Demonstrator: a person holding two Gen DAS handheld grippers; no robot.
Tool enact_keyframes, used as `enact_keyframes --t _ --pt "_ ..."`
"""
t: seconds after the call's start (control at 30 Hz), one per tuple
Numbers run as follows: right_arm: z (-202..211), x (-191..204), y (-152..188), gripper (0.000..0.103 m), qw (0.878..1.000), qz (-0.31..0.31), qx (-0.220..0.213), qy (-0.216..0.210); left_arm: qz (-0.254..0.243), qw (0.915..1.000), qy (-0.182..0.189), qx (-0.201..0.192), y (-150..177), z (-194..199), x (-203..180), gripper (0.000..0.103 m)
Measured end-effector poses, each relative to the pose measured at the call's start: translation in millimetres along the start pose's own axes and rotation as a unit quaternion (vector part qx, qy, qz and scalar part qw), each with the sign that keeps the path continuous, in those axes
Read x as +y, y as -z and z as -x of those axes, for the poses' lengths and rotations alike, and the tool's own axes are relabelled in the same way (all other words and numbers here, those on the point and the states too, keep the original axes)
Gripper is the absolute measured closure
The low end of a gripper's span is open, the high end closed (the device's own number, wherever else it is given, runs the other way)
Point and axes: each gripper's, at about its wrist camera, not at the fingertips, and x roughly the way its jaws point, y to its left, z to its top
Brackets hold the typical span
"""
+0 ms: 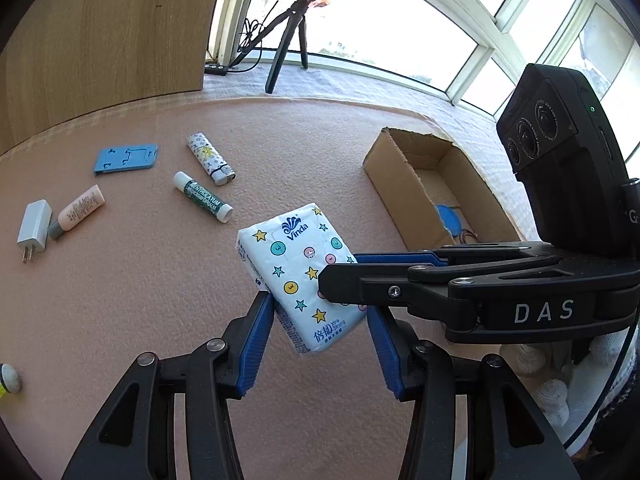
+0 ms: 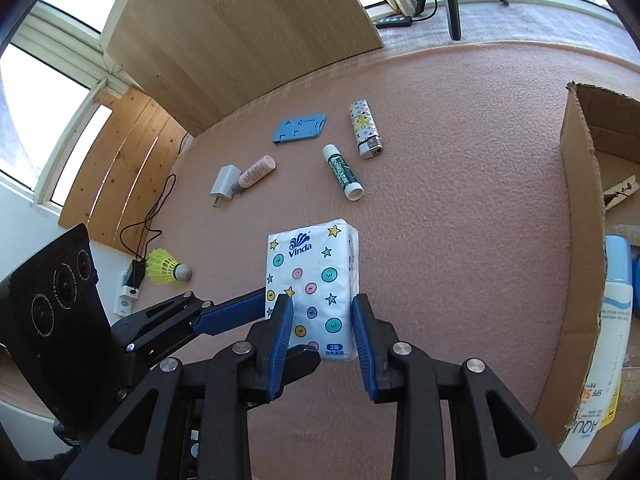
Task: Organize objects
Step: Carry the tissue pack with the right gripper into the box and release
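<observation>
The Vinda tissue pack [image 1: 298, 276] is up off the pink desk [image 1: 160, 280], caught between both tongs at once. The left tongs [image 1: 320, 312] pinch its lower end, pads against its two long sides. The right tongs [image 2: 320, 324] clasp the near end of the same pack [image 2: 312, 284], reaching in from 3 o'clock in the left view. It looks like a handover, probably toward the cardboard box [image 1: 404, 184] at 2 o'clock. The soft pack can buckle or twist if both pull, and it may drop if one lets go before the other has firm hold. At 11 o'clock lie the lip balm [image 1: 203, 196], lighter [image 1: 210, 159], blue holder [image 1: 125, 159], cream tube [image 1: 78, 211] and charger plug [image 1: 33, 228].
</observation>
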Motion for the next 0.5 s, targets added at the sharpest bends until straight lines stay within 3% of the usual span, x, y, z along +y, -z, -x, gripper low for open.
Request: enact_keyframes --t 0.5 --pt "100 -68 -3 0.075 0.994 -0.035 -0.086 0.057 -0.096 0.9939 0.054 -0.008 -55 -39 -118 0.052"
